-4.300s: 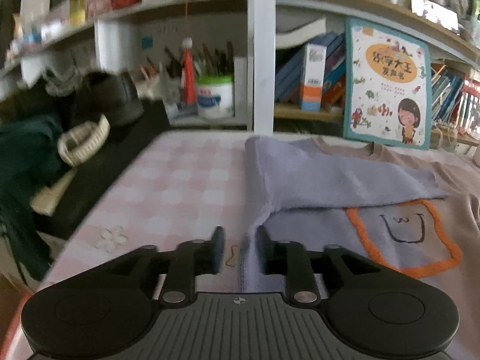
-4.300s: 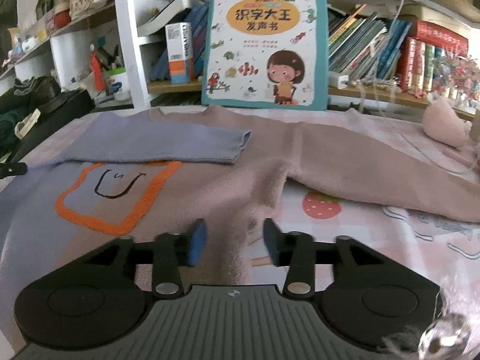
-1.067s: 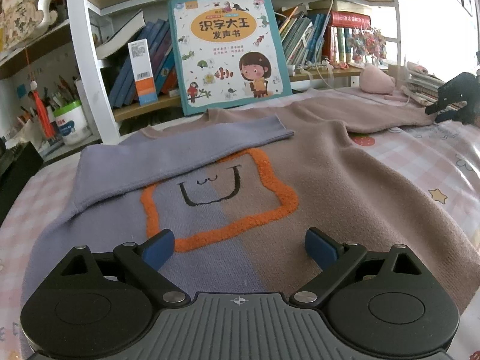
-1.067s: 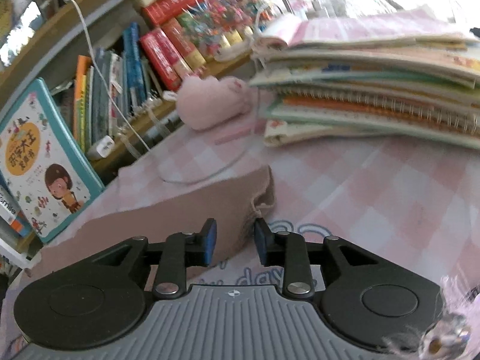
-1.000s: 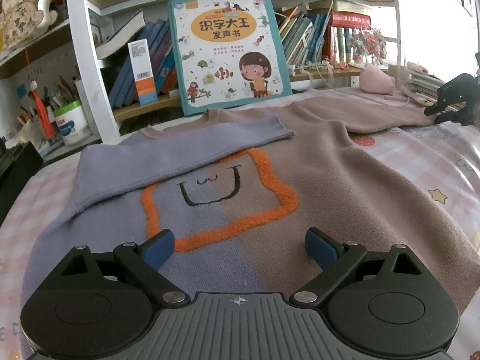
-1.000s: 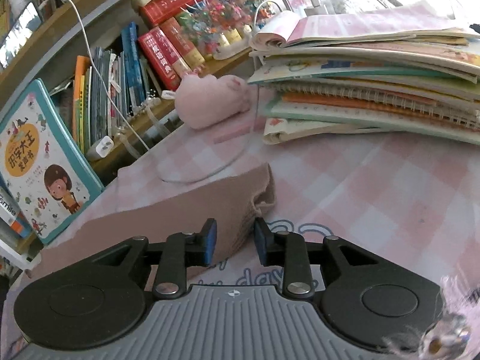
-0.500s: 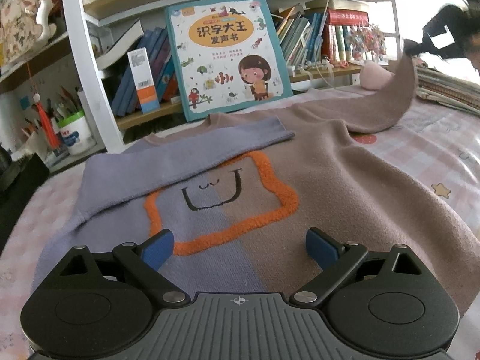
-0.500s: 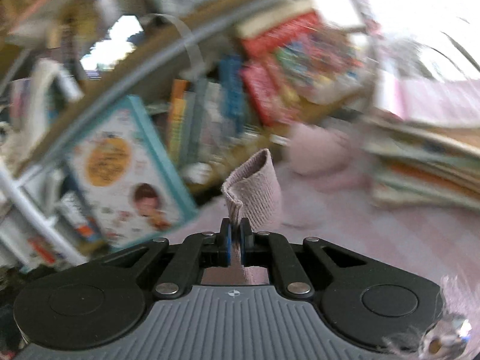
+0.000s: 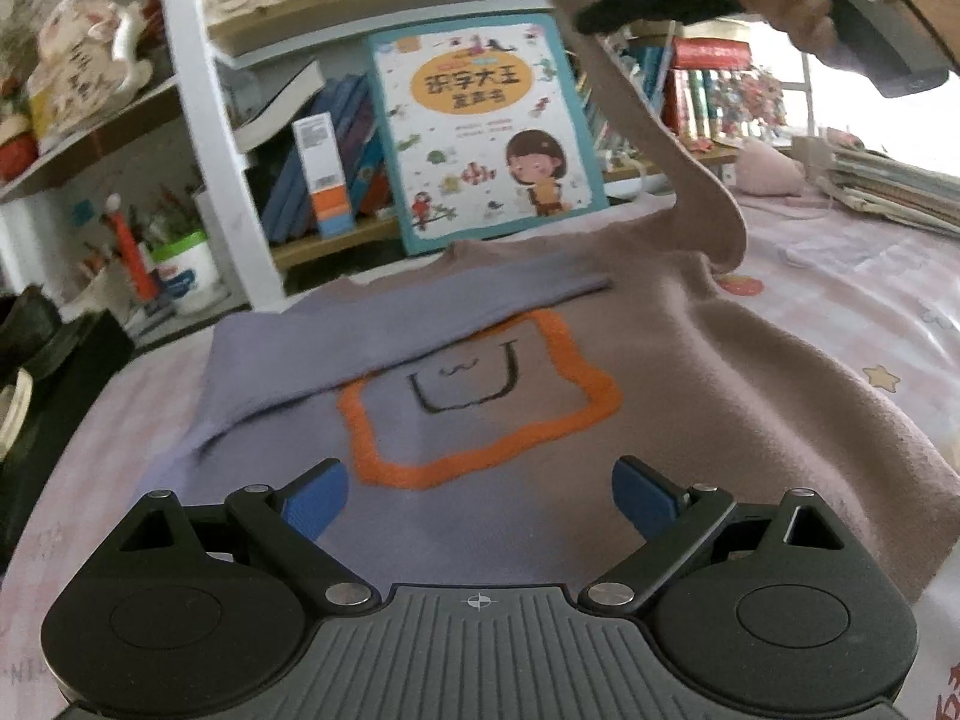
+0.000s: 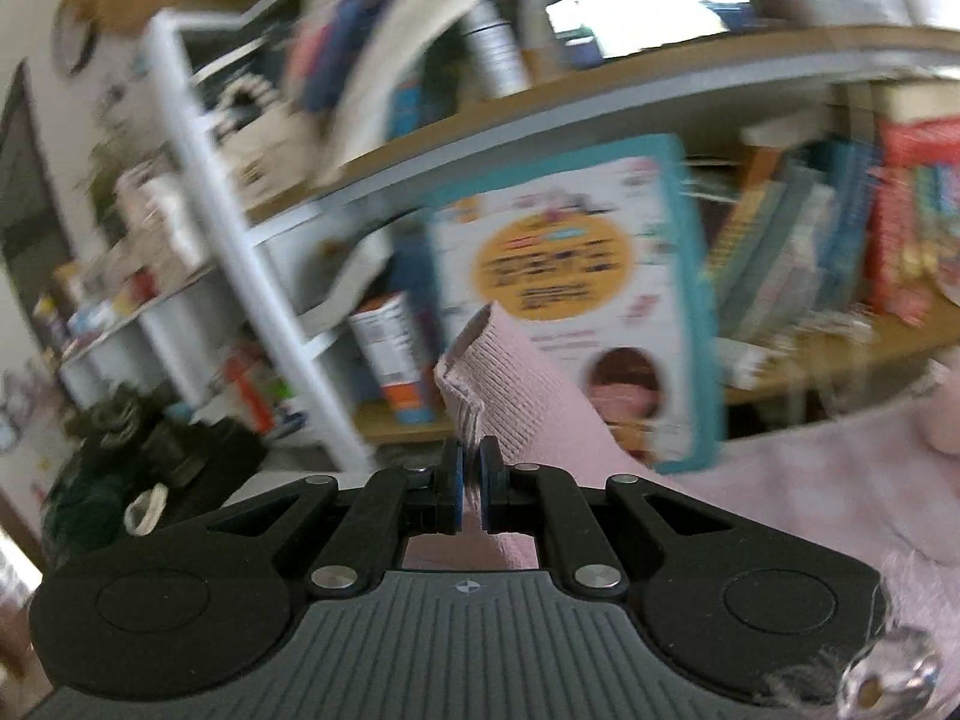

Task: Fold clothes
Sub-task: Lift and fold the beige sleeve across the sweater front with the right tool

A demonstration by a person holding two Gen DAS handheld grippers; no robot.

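Note:
A sweater (image 9: 690, 384), lilac on the left half and mauve-brown on the right, lies flat with an orange-outlined face patch (image 9: 480, 402). Its lilac sleeve (image 9: 420, 312) is folded across the chest. My left gripper (image 9: 480, 495) is open and empty, low over the hem. My right gripper (image 10: 471, 480) is shut on the cuff of the brown sleeve (image 10: 516, 396). In the left wrist view that gripper (image 9: 591, 15) holds the brown sleeve (image 9: 660, 144) high above the sweater's right shoulder.
A bookshelf stands behind the table, with a teal children's book (image 9: 486, 126) propped upright. A stack of books (image 9: 888, 186) and a pink plush (image 9: 768, 168) are at the right. A pen cup (image 9: 180, 270) and dark clutter sit at the left.
My right gripper closed on the brown sleeve's cuff, lifted it off the table and swung it up and left over the sweater. My left gripper stayed open over the hem.

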